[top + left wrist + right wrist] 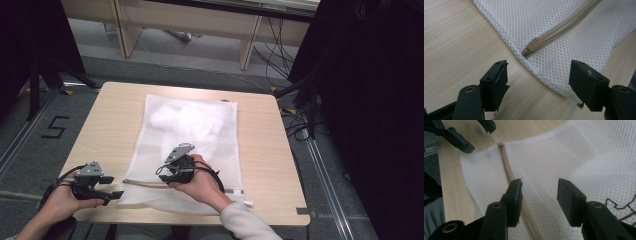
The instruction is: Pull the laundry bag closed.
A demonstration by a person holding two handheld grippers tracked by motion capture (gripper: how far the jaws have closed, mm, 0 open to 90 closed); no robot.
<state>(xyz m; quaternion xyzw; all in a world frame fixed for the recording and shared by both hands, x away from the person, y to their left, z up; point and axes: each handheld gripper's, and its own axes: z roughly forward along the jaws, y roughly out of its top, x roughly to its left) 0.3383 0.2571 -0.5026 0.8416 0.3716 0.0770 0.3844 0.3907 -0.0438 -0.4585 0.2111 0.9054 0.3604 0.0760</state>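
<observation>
Right gripper view: jaws spread wide over a white mesh bag's zipper, nothing held.

The right gripper (pixel 539 197) stands with its jaws fully apart above the mesh laundry bag (pixel 579 157); the beige zipper (pixel 507 170) runs under its left jaw, and the pads press on nothing. In the high view this gripper (pixel 175 167) hovers over the bag's near edge, in the middle of the wooden table (pixel 107 120). The left gripper (pixel 539 82) also gapes, empty, with the bag's corner and the zipper's end (pixel 531 47) just ahead of its jaws. It (pixel 95 182) sits beside the bag's near left corner. Something white bulges inside the bag's far half.
</observation>
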